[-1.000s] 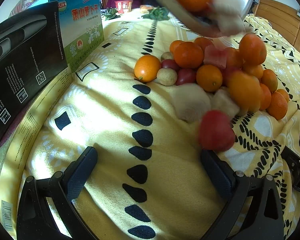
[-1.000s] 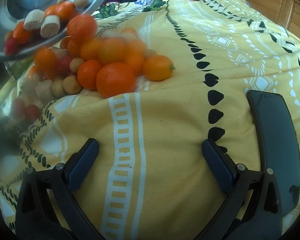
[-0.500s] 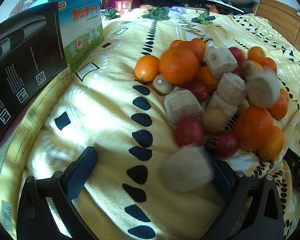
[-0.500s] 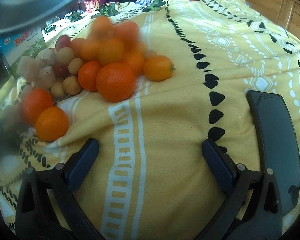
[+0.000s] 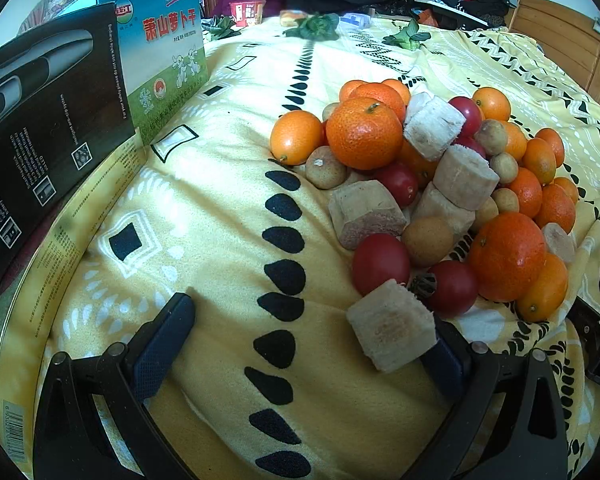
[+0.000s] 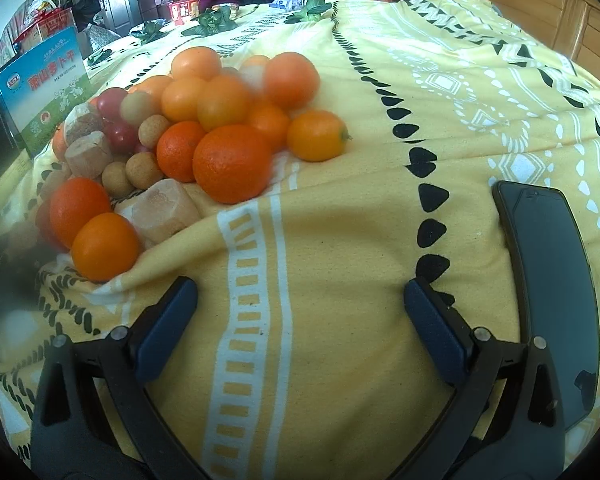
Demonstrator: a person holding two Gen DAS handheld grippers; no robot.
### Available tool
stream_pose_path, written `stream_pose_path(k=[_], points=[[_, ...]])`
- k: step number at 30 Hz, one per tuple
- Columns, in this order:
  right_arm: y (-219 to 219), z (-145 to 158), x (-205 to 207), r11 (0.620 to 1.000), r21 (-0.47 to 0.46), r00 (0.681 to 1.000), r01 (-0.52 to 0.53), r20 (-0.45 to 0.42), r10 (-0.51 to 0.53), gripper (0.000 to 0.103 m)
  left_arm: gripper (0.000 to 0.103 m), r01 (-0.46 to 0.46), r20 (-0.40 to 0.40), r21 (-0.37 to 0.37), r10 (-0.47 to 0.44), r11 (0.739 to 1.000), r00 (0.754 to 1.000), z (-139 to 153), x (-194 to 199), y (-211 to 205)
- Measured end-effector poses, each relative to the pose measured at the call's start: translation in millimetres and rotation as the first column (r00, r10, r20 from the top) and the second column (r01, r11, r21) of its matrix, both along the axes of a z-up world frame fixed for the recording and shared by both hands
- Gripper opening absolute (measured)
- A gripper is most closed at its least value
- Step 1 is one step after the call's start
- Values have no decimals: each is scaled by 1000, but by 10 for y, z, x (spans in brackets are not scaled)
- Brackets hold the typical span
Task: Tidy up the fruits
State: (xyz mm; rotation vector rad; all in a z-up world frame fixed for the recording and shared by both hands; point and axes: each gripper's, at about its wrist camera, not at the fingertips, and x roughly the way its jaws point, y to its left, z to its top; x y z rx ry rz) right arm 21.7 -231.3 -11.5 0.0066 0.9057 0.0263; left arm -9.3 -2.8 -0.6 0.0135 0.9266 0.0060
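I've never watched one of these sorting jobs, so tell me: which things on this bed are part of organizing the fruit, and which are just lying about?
Part of the job:
- oranges
- kumquats
- cherry tomatoes
- longans
- pale cut chunks

Lying about:
- phone
- green printed box
- black box
- leafy greens

Both wrist cameras sit low over the yellow patterned blanket (image 5: 220, 208), looking forward along their fingers. The left view has the heaped pile of oranges, tomatoes and pale chunks (image 5: 428, 184) close at right; the right view sees it (same pile (image 6: 204, 128)) at left.
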Motion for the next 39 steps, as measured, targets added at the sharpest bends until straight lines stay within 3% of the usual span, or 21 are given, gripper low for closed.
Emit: stream_pose_path(k=[39], points=[[-18,23,-114,1000,5,1000,7,12,-7,103,103,-2,0,5,2,1000,1000,-18,-3,-11]])
